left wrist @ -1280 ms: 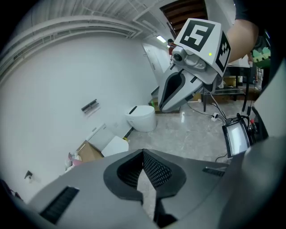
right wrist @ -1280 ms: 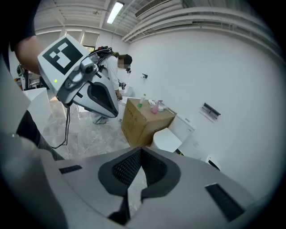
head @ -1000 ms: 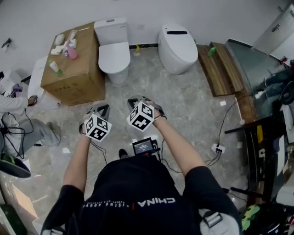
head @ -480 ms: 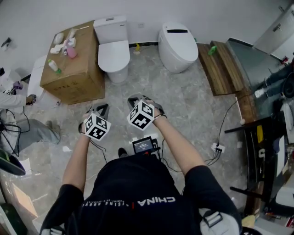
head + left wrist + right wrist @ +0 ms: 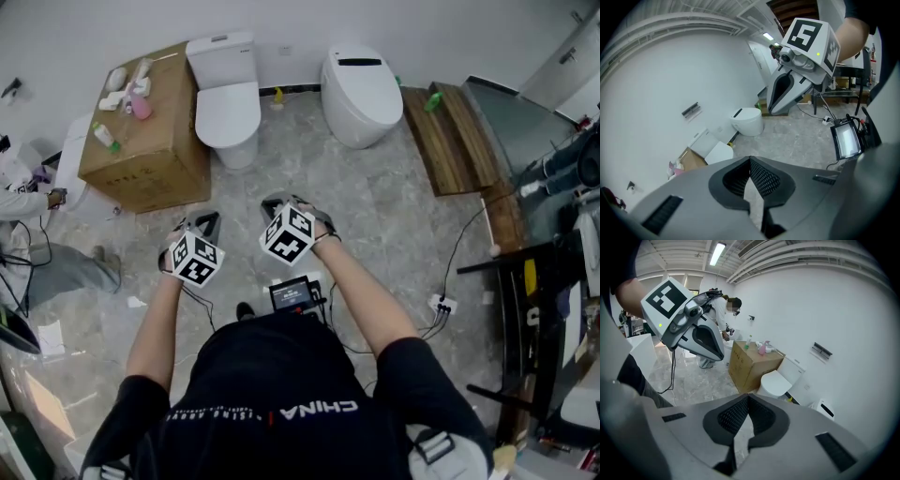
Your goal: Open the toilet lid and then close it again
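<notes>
— Where's the toilet [image 5: 222,60]?
— Against the wall beside the box [image 5: 150,141]; its lid [image 5: 228,112] is down; well apart from both grippers.
— And the jaws?
— The left gripper [image 5: 750,161] and right gripper [image 5: 748,397] are both closed, empty; the person [image 5: 28,202] at the left is cut off.

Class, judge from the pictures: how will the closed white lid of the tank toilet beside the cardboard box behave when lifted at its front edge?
The closed white lid looks like one rigid moulded piece, so probably stiff, pivoting at the white tank. Its smooth surface may be slippery.
</notes>
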Available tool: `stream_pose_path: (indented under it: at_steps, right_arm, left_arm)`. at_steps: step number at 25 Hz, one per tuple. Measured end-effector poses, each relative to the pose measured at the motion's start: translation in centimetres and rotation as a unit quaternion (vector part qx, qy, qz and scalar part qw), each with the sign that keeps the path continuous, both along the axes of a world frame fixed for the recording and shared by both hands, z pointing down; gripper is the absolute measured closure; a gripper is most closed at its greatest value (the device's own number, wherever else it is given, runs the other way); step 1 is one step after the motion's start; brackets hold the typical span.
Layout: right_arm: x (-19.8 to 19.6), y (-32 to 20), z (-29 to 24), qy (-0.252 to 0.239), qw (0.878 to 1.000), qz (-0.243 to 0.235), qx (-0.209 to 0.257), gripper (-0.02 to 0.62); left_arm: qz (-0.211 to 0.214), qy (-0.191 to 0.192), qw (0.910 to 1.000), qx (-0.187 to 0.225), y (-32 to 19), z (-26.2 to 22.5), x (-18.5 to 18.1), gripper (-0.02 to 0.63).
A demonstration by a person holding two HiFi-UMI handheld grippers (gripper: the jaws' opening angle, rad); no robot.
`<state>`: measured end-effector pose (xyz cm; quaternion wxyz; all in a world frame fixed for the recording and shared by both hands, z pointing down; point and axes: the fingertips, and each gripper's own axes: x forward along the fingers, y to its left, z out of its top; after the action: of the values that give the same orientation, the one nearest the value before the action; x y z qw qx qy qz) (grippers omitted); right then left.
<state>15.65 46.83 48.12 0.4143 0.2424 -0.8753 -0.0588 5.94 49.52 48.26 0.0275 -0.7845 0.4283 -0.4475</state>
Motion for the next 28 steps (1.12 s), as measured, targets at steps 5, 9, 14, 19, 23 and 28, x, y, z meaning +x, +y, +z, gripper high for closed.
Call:
stream_pose_path:
  at_steps: [5, 9, 14, 19, 23, 28]
  right_arm:
    - [1.7, -1.2, 0.1, -0.009, 1.000, -0.008, 0.000, 0.581]
    - [2.9, -2.2, 0.4, -0.019, 1.000, -0.005, 0.005, 0.581]
    - [3.6, -3.5, 1.9, -0.016, 1.000, -0.001, -0.011, 0.581]
    - [3.0, -6.8, 2.9, -0.021, 1.000, 0.015, -0.018, 0.581]
    - [0.7, -10.7, 3.7, -0.008, 0.999, 0.028, -0.019, 0.581]
    - [-3.2, -15.5, 4.1, 0.010, 0.999, 0.039, -0.028, 0.581]
  left_arm:
    - [-0.031, 0.014, 0.9994, 0.005, -1.5, -0.3, 1.2, 0.595]
    - [-0.045, 0.014, 0.9989, 0.007, -1.9, -0.1, 1.7, 0.595]
    - [-0.051, 0.006, 0.9987, -0.004, -3.2, 1.2, 1.4, 0.595]
    - [-0.037, 0.006, 0.9993, -0.006, -6.9, 2.3, 0.4, 0.595]
    - [-0.019, 0.012, 0.9997, -0.013, -10.9, 3.2, -1.9, 0.595]
    - [0.018, 0.016, 0.9992, -0.032, -16.1, 4.5, -4.9, 0.595]
